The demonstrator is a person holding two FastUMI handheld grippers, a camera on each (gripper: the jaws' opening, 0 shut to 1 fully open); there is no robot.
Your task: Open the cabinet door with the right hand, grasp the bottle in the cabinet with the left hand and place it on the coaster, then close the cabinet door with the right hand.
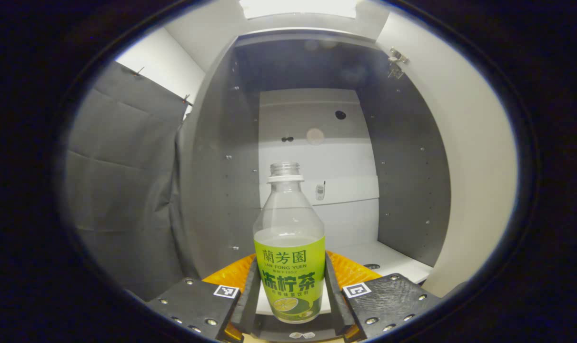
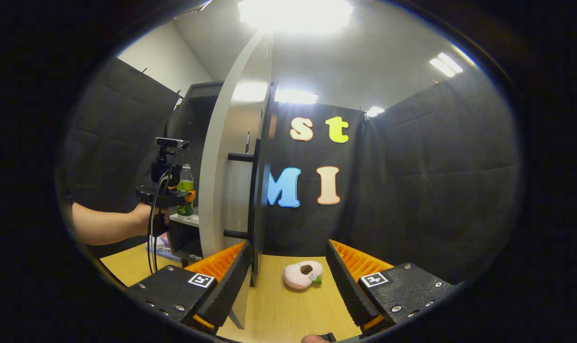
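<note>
1. Step in hand: L grab. Cabinet door (image 2: 231,157) is swung open; its bar handle (image 2: 256,190) sits just ahead of the right claw (image 2: 288,281), whose jaws stand wide apart w/ nothing between them.
2. Left claw (image 1: 288,295) is inside the cabinet (image 1: 402,190), fingers on both sides of the bottle (image 1: 289,247) at label height. Looks clamped on it, both fingers touching.
3. Bottle upright, uncapped, part full; base on or just above the white shelf (image 1: 393,259), can't tell which.
4. Coaster (image 2: 302,275), the pink donut-ish pad I take for it, lies on the worktop (image 2: 279,309) in front of the door.
5. Next, my guess: lift clear, back out past the door edge, keep it vertical so nothing spills, then over to the coaster.
</note>
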